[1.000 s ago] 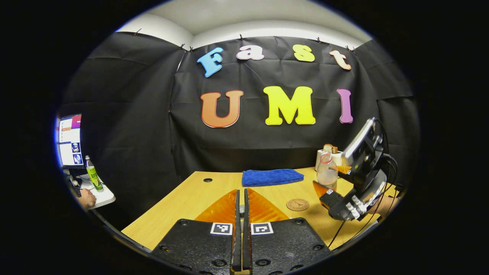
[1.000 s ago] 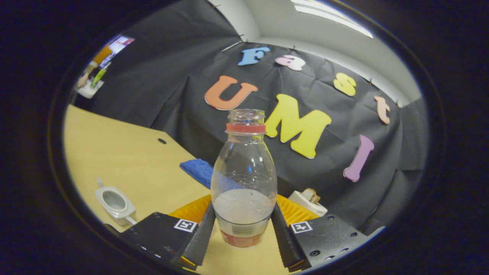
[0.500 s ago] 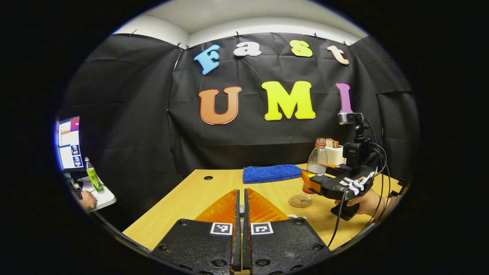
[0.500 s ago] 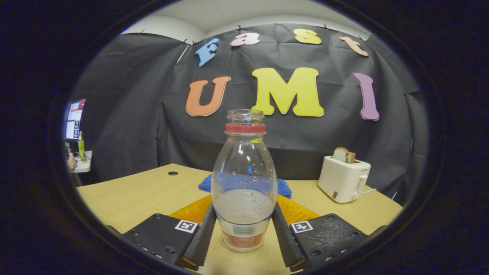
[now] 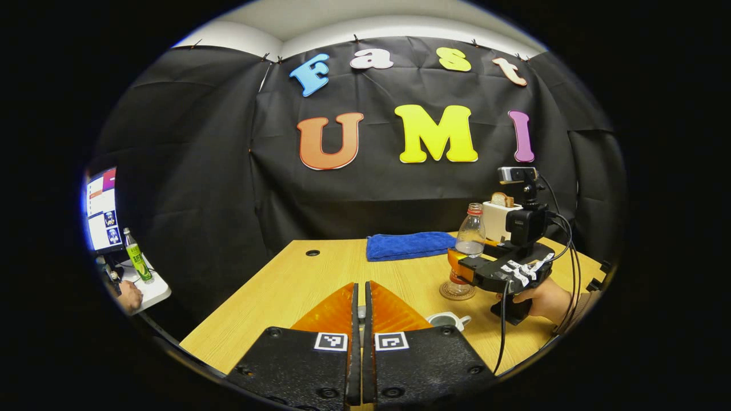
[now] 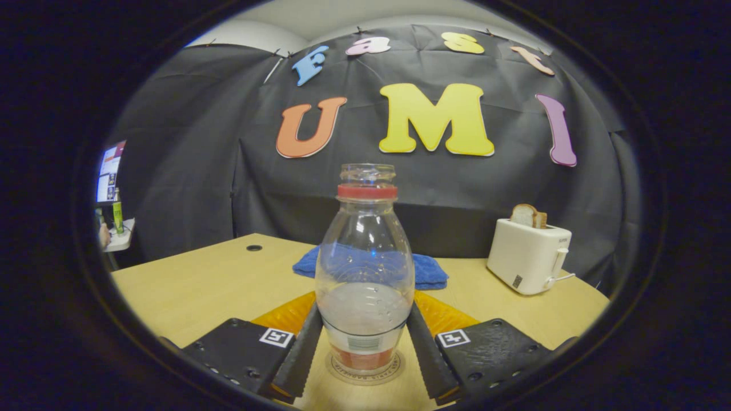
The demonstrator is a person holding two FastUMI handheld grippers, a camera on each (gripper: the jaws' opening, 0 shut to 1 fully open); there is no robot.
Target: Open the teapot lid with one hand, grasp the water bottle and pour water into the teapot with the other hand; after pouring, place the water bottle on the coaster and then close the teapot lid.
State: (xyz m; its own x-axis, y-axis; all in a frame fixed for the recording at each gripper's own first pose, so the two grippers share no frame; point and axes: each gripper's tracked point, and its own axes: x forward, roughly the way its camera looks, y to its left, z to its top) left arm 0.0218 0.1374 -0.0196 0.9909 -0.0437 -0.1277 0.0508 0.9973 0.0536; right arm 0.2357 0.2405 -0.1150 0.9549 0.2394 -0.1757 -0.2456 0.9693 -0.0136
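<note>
Water bottle upright between the right gripper fingers, both fingers pressed on its lower body; cap off, part full; base sits on the coaster, whose rim shows just under and ahead of the fingertips; in the left gripper view the same bottle stands on the coaster with the right gripper around it, a hand on its handle behind.

Step in hand, as I judge: placing the bottle on the coaster, pour apparently done; bottle looks seated, release not yet made.

Teapot is low, just right of the left gripper fingertips, mostly hidden by that gripper's body; lid state cannot tell. Left fingers pressed together; a small piece sits between the tips, possibly the lid knob, cannot confirm.

Next calls for: spread right fingers, back straight off without tipping the bottle; then left lowers the lid onto the teapot.

Beyond the fingers: blue cloth, toaster, tabletop.
</note>
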